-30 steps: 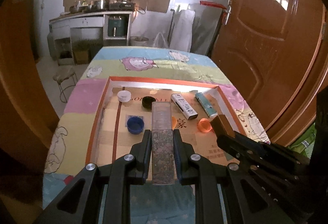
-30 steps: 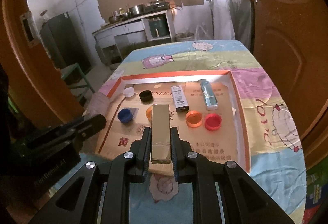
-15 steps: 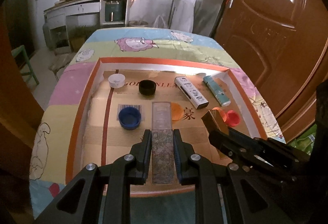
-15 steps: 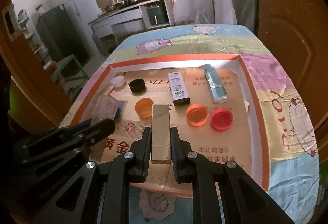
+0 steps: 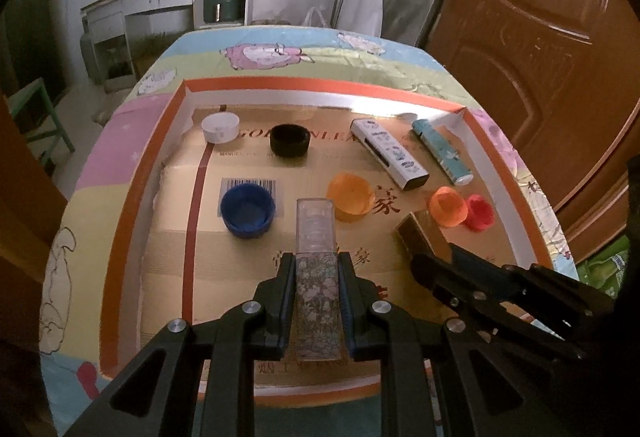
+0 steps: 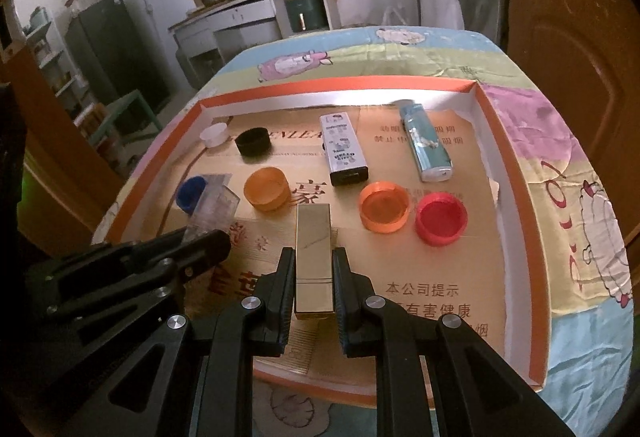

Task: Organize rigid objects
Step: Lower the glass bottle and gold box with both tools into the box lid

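Our left gripper (image 5: 318, 273) has its fingers clamped on a floral-patterned box (image 5: 319, 301) with a clear end, held above the near middle of the shallow orange-rimmed tray (image 5: 132, 205) on the bench. Our right gripper (image 6: 314, 269) grips a gold box (image 6: 314, 261) in the same way, over the tray's near side. Inside the tray lie a white cap (image 5: 220, 127), a black cap (image 5: 289, 141), a blue cap (image 5: 247, 211), two orange caps (image 5: 351, 197) (image 6: 384, 207), a red cap (image 6: 441, 219), a white printed box (image 6: 343, 149) and a light-blue box (image 6: 426, 143), all apart from one another.
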{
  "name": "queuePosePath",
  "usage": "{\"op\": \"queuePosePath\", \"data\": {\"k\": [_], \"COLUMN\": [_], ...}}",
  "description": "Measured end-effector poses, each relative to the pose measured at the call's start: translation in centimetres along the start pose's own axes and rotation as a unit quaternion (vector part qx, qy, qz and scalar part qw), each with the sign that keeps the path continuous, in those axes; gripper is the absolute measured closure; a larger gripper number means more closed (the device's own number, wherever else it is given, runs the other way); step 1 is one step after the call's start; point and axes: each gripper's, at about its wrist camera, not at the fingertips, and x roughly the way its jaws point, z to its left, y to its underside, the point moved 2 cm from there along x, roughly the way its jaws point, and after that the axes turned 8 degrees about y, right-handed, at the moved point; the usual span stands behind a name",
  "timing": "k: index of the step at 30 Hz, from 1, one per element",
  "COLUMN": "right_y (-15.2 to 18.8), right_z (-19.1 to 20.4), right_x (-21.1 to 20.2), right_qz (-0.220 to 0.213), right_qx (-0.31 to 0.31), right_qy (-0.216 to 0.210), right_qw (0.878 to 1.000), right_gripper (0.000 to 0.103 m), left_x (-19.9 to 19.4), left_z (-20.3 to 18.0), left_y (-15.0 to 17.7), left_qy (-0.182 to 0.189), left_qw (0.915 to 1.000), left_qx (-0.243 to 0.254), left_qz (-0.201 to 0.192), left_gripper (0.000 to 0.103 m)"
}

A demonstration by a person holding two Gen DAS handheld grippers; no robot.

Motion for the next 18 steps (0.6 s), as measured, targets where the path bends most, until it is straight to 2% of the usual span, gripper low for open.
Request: {"op": "queuePosePath", "data": {"k": [12,18], "right_y": [0.55,0.57], "right_z": [0.65,0.66], "right_x": [0.46,0.36], "right_qz": [-0.006,-0.006], "right_qx": [-0.029,-0.027], "right_qy": [0.022,0.018], "right_qw": [0.999,0.999], "right_gripper": [0.083,0.083], "left_x": [0.29,-0.02], "left_z": [0.22,0.70], "left_y": [-0.08,-0.01], "left_qy": [0.001,-0.004], "left_qw": [1.0000,0.9999], "left_qx": [0.000,-0.005], "left_qz": [-0.007,-0.014], "left_gripper": [0.082,0.072]}}
